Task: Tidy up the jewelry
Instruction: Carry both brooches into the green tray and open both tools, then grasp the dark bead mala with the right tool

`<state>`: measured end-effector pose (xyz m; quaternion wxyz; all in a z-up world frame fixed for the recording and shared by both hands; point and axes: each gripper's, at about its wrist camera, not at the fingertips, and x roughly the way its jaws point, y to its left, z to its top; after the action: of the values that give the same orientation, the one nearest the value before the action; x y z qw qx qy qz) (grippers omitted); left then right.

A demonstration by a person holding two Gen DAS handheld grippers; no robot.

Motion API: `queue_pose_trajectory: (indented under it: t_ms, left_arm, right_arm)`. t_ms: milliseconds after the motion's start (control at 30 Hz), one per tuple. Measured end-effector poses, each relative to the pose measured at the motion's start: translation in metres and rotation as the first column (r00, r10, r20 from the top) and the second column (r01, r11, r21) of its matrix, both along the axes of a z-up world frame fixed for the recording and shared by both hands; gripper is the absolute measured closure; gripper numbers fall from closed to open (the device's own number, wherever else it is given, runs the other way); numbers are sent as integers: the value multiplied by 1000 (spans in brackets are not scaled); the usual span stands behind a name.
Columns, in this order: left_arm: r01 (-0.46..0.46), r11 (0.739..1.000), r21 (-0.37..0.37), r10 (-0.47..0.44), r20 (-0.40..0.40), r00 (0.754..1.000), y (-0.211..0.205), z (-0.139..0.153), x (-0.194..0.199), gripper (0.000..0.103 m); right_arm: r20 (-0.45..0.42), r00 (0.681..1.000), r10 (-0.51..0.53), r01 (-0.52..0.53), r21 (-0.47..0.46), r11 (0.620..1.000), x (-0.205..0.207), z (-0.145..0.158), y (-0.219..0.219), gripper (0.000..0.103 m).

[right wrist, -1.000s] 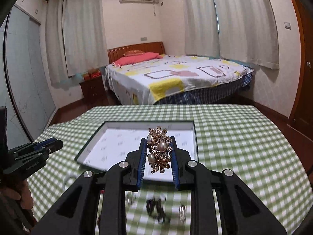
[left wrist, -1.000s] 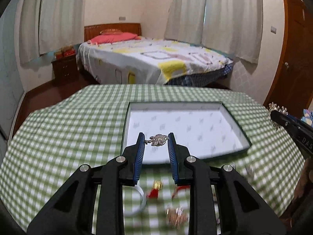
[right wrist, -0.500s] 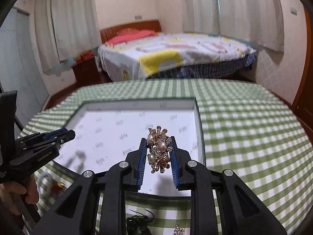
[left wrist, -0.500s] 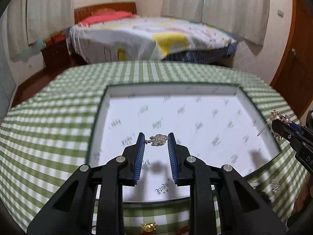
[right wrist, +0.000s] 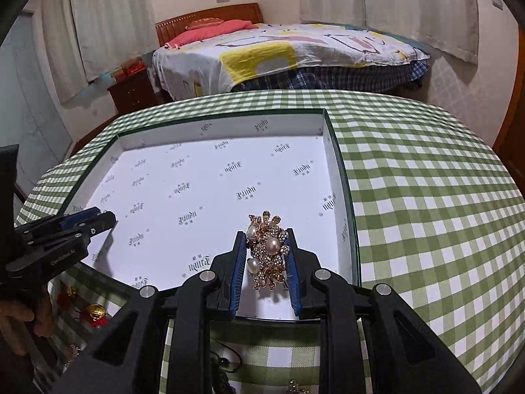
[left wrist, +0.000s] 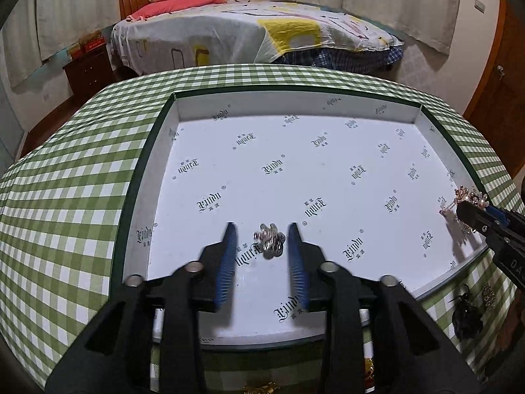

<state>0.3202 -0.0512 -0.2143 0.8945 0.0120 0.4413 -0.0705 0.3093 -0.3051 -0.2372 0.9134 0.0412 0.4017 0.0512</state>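
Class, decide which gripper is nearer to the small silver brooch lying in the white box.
Left. The left gripper straddles the silver brooch, fingers open on either side of it. The right gripper is off at the white box's right edge, clamping a pearl brooch.

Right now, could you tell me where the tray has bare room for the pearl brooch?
The tray is mostly bare: far half and centre. Taken: the near-left, by the silver charm, released by the open left gripper. The pearl brooch, gripped by the right gripper, hovers near-right.

A wooden-headboard bed with a patterned white bedspread stands beside pale curtains and a dark wooden nightstand.
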Motion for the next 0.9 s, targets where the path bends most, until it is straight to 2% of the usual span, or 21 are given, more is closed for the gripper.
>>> queue_pose_trajectory:
  t_ms: [233, 300, 333, 567, 633, 900]
  left_arm:
    - [-4, 1000, 7, 4, 17, 1000, 0, -3, -5, 53]
    - [-6, 1000, 1, 6, 16, 1000, 0, -2, -6, 52]
    - [-9, 1000, -4, 9, 15, 1000, 1, -2, -7, 51]
    - [-25, 999, -32, 26, 26, 999, 9, 8, -17, 48]
    - [-31, 999, -41, 33, 42, 999, 13, 16, -26, 45]
    - [-61, 996, -69, 66, 82, 994, 28, 41, -70, 44]
  right_arm:
    - [-11, 1000, -13, 13, 4, 1000, 2, -5, -1, 77]
    - [-5, 1000, -17, 17, 7, 1000, 1, -4, -2, 64]
    - [-2, 1000, -19, 19, 5, 1000, 0, -4, -2, 63]
    - [36, 999, -10, 10, -2, 1000, -15, 11, 0, 63]
    - [55, 998, -5, 5, -1, 1000, -24, 19, 3, 63]
    - [83, 996, 29, -30, 16, 999, -71, 35, 22, 63]
